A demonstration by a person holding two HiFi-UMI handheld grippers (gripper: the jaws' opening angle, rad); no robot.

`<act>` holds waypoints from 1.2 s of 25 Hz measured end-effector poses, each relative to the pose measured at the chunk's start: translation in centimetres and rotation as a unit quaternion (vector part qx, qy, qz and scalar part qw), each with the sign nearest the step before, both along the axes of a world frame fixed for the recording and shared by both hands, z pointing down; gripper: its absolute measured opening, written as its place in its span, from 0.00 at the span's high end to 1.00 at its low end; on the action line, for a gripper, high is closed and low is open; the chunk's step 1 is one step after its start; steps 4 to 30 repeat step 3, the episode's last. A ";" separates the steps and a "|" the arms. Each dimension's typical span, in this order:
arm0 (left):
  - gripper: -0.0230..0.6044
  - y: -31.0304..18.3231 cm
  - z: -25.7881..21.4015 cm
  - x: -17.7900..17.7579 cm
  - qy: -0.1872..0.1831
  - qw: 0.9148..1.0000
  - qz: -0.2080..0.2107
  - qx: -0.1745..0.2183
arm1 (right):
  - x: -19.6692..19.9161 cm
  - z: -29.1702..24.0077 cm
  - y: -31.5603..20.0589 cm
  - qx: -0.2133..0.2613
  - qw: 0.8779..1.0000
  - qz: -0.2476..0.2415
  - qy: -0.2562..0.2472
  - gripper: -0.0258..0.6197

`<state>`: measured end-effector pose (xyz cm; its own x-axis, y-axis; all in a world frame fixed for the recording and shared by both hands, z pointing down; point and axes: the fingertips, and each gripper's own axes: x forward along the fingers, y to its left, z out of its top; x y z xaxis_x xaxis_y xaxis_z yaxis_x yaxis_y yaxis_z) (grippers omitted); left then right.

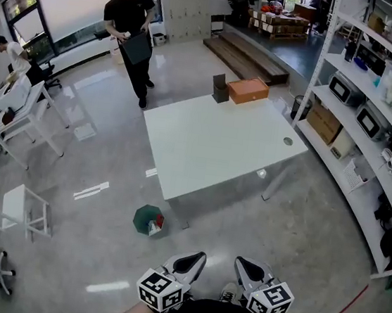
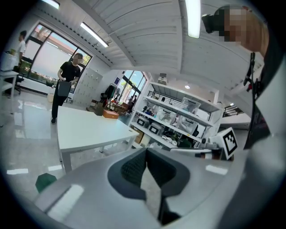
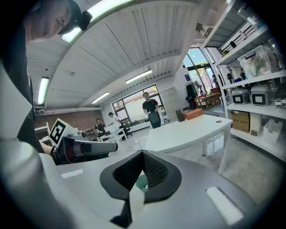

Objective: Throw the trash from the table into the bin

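Note:
A green bin (image 1: 144, 218) lies on the floor in front of the white table (image 1: 211, 147), with something red and white (image 1: 155, 222) at its mouth. The tabletop carries an orange box (image 1: 247, 90) and a dark box (image 1: 220, 89) at its far end. Low in the head view, close to the person's body and well short of the table, my left gripper (image 1: 198, 258) and right gripper (image 1: 240, 262) sit side by side, both shut and empty. In the left gripper view the left gripper (image 2: 145, 153) points towards the table (image 2: 85, 129) and the bin (image 2: 44, 181). The right gripper (image 3: 142, 155) shows nothing between its pads.
A person in black (image 1: 131, 29) stands beyond the table's far left corner. Shelving (image 1: 373, 103) full of boxes and appliances runs along the right. Small white tables (image 1: 24, 113) and a white rack (image 1: 25, 211) stand at the left. A wooden step platform (image 1: 245, 58) lies behind the table.

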<state>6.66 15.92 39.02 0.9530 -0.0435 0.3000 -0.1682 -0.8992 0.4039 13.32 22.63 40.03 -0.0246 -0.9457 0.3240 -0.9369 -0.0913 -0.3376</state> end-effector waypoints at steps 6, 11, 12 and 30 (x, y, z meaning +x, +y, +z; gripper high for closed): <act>0.95 -0.3 0.0 -0.2 -0.001 1.000 -0.004 0.000 | 0.0 0.0 0.0 0.000 1.000 -0.001 0.000 0.96; 0.95 -0.3 0.0 -0.2 -0.001 1.000 -0.004 0.000 | 0.0 0.0 0.0 0.000 1.000 -0.001 0.000 0.96; 0.95 -0.3 0.0 -0.2 -0.001 1.000 -0.004 0.000 | 0.0 0.0 0.0 0.000 1.000 -0.001 0.000 0.96; 0.95 -0.3 0.0 -0.2 -0.001 1.000 -0.004 0.000 | 0.0 0.0 0.0 0.000 1.000 -0.001 0.000 0.96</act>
